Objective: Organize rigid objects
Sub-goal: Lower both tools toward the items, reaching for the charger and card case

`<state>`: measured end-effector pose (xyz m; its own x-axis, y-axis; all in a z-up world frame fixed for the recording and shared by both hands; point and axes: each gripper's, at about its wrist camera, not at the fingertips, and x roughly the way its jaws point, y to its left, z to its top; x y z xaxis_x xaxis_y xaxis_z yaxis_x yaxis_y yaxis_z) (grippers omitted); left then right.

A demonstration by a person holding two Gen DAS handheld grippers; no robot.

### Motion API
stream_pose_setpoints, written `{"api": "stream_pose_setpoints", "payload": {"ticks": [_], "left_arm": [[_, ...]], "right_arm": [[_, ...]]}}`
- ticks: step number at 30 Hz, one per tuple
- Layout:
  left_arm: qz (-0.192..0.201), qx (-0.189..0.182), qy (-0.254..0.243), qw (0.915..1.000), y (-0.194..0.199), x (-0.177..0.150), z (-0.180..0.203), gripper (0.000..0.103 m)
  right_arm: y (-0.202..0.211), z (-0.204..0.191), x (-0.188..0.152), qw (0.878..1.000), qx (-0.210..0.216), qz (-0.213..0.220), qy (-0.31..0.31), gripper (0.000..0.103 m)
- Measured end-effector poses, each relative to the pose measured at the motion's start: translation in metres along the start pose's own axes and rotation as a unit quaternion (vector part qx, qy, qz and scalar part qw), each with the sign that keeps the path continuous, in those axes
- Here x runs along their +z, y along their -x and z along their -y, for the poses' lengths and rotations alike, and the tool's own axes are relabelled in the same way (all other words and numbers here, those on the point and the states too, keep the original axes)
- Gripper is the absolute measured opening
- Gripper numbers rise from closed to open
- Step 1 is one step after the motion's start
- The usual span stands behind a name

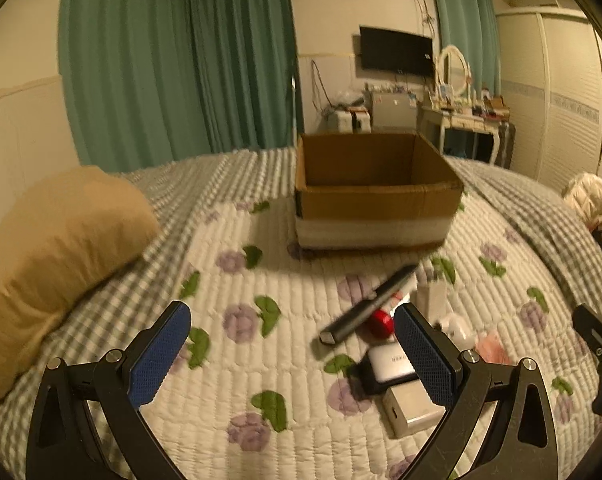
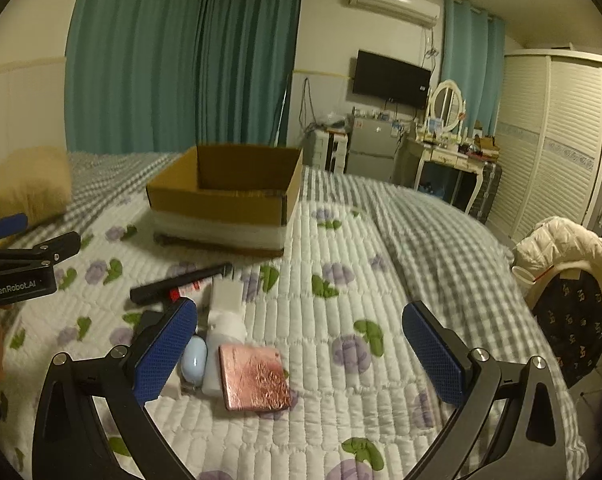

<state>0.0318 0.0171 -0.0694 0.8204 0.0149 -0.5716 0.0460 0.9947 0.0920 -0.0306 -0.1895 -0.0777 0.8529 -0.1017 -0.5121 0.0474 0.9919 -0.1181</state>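
Cardboard box sits beyond both wide-open, empty grippers, left and right.

Box floor hidden behind its near wall in both views; contents can't be told. L wrist view: red thing partly behind R-side pad, type unclear; silver block corner covered by same finger. R wrist view: blue oval and white bottle partly behind L-side pad. Other gripper cut off at frame edge. Pillow blurred. Dresser clutter too small to ID.
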Motion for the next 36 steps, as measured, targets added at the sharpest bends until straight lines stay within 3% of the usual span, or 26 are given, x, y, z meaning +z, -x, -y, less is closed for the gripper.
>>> {"api": "stream_pose_setpoints", "payload": {"ticks": [7,16,27,36], "left_arm": [[-0.051,-0.042,-0.016,0.9976,-0.032,-0.023,0.019,0.103],[-0.133,-0.102,-0.025,0.9856,-0.051,-0.068,0.059,0.103],[-0.166,-0.09,-0.053,0.9805,-0.071,-0.081,0.079,0.103],[-0.147,-0.091,-0.044,0.984,-0.08,-0.08,0.062,0.102]], "right_arm": [[-0.031,-0.004,-0.022,0.999,0.01,-0.04,0.007,0.103],[-0.064,0.006,-0.045,0.995,0.021,-0.096,0.0,0.103],[-0.085,0.006,-0.06,0.989,0.07,-0.132,-0.009,0.103],[-0.097,0.004,-0.062,0.983,0.11,-0.147,-0.004,0.103]]}}
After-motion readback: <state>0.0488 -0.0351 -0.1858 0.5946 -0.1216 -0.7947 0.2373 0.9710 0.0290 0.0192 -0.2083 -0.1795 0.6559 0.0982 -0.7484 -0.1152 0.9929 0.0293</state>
